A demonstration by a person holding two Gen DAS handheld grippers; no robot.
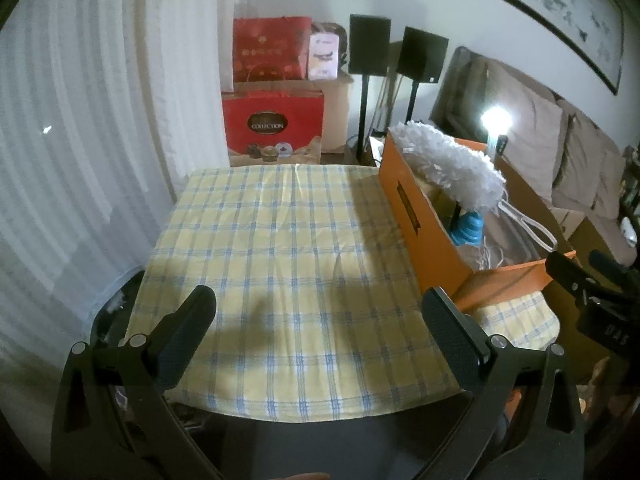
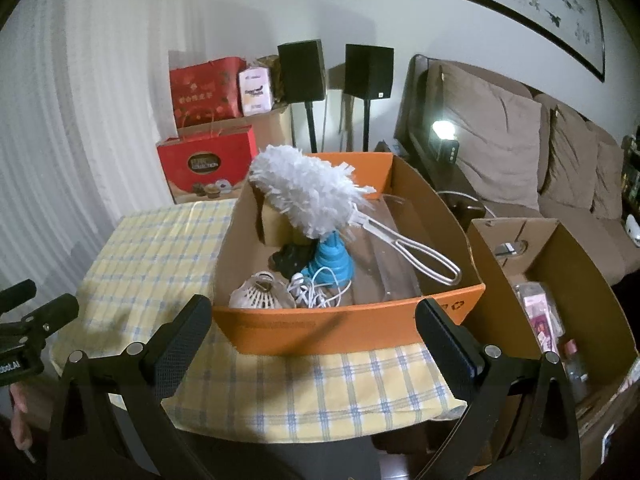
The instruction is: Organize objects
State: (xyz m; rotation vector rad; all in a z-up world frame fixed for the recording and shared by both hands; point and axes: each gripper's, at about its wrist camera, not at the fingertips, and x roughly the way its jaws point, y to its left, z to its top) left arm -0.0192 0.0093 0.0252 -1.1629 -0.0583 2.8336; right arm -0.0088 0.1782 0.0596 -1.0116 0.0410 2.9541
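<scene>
The left gripper (image 1: 320, 344) hangs over the bare checked cloth of the surface (image 1: 280, 240), jaws spread wide and empty. The right gripper (image 2: 314, 344) faces the orange box (image 2: 340, 328) (it sits on the surface's right side), jaws likewise released. Inside the box lie a white duster (image 2: 308, 196), a blue cone-shaped item (image 2: 332, 264), a shuttlecock (image 2: 260, 296) and a tangled white cable (image 2: 316, 294).

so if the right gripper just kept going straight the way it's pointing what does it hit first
Most likely the near wall of the orange box, which sits squarely between the open fingers of the right gripper. Depth is hard to judge in the fisheye view.
</scene>
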